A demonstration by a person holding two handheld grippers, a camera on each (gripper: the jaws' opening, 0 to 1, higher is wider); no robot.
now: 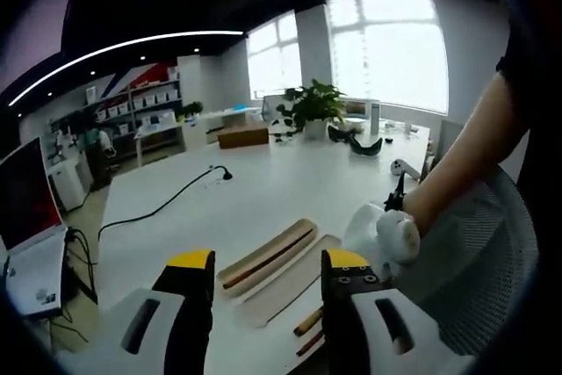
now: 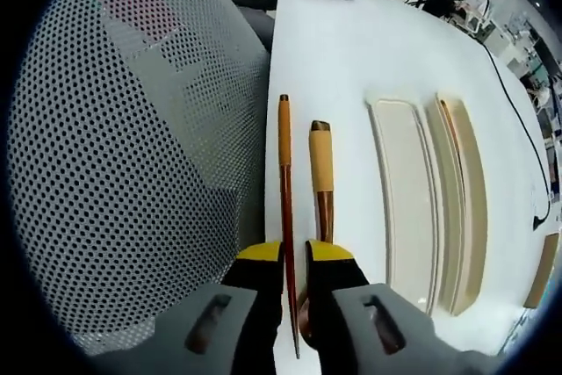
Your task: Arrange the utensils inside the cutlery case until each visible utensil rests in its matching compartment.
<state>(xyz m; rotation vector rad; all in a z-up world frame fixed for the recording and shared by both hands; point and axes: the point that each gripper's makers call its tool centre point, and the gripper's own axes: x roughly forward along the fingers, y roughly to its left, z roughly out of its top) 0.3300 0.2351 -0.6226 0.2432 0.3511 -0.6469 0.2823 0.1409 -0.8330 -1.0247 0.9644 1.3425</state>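
The white table (image 1: 263, 191) spans the middle of the left gripper view and runs up the centre and right of the right gripper view. A grey perforated mesh chair back (image 2: 123, 138) occupies the left half of the right gripper view; in the left gripper view it sits at lower right, beneath a person's forearm (image 1: 474, 155).

The cutlery case (image 2: 404, 199), pale cream, lies open on the table right of centre in the right gripper view. Its lid (image 2: 465, 199) lies just beside it on the far right, with one brown utensil along its inner edge.

Two wooden-handled utensils lie on the table left of the case, near the table edge. The thin chopstick (image 2: 284, 182) runs down the frame and passes between the jaws of the right gripper (image 2: 295, 256). The yellow-tipped jaws stand close on either side of it, pinching it. The thicker-handled utensil (image 2: 321, 173) lies parallel, just beside the chopstick, its lower end hidden behind the right-hand jaw.

The left gripper (image 1: 268, 261) stands at the bottom of its view, jaws spread wide and empty, above the case.

A black cable (image 1: 167, 204) and a potted plant (image 1: 314, 107) stand farther back on the table.
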